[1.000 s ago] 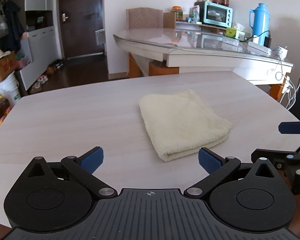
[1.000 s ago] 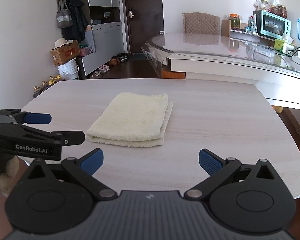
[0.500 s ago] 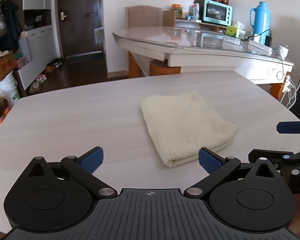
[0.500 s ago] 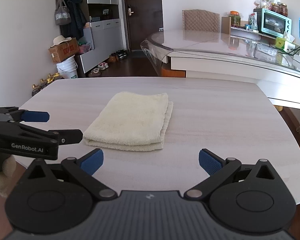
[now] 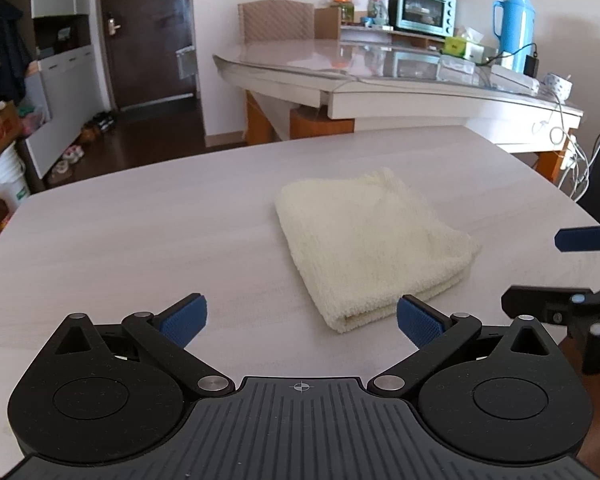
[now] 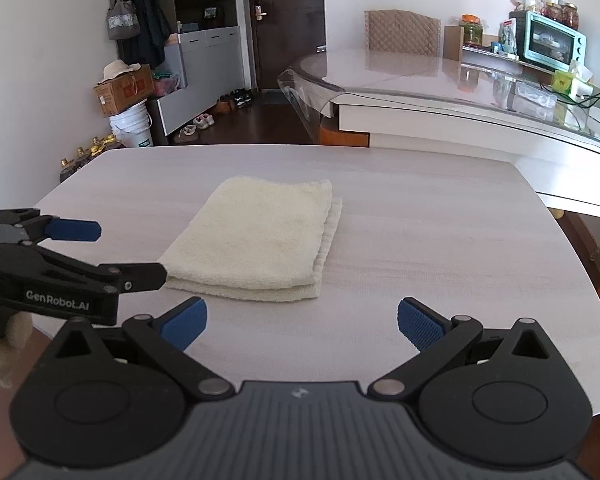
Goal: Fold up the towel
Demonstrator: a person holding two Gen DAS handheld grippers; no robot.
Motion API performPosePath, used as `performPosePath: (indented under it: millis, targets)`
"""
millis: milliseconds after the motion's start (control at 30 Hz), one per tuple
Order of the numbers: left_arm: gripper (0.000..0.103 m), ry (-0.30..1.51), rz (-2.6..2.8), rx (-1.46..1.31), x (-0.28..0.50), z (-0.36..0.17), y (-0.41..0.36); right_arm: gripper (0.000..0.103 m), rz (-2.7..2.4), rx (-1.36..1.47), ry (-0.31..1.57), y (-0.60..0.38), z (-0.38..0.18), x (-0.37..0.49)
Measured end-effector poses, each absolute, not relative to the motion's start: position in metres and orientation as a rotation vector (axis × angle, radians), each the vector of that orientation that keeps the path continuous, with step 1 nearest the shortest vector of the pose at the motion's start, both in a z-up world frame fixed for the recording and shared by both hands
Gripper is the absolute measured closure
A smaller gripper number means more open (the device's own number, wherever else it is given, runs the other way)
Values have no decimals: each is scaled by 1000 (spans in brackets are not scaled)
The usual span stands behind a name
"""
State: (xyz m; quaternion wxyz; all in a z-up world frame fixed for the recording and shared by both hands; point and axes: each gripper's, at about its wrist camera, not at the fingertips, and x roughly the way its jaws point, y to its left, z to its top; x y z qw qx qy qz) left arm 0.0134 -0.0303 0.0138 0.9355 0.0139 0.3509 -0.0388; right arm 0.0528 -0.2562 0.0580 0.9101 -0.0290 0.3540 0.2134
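Both grippers drew back from towel (image 6: pixel 256 236); one reads "GenRobot.AI".

Before me the pale wood-grain counter (image 5: pixel 140 240) carries only a cream towel (image 5: pixel 368 236), folded flat, lying near its middle.

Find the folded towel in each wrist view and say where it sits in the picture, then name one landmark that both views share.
Left wrist view: the towel lies right of centre on the table, its near corner between the open left gripper fingertips.
Right wrist view: the towel lies left of centre, ahead of the open right gripper.
Shared landmark: the teal toaster oven at upper right.
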Motion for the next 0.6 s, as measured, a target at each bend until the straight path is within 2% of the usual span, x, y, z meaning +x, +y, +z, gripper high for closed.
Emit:
performPosePath:
  millis: [600]
  targets:
    - [0, 734, -57, 29, 8, 15, -20, 0, 467, -64, 744, -244, 57, 60]
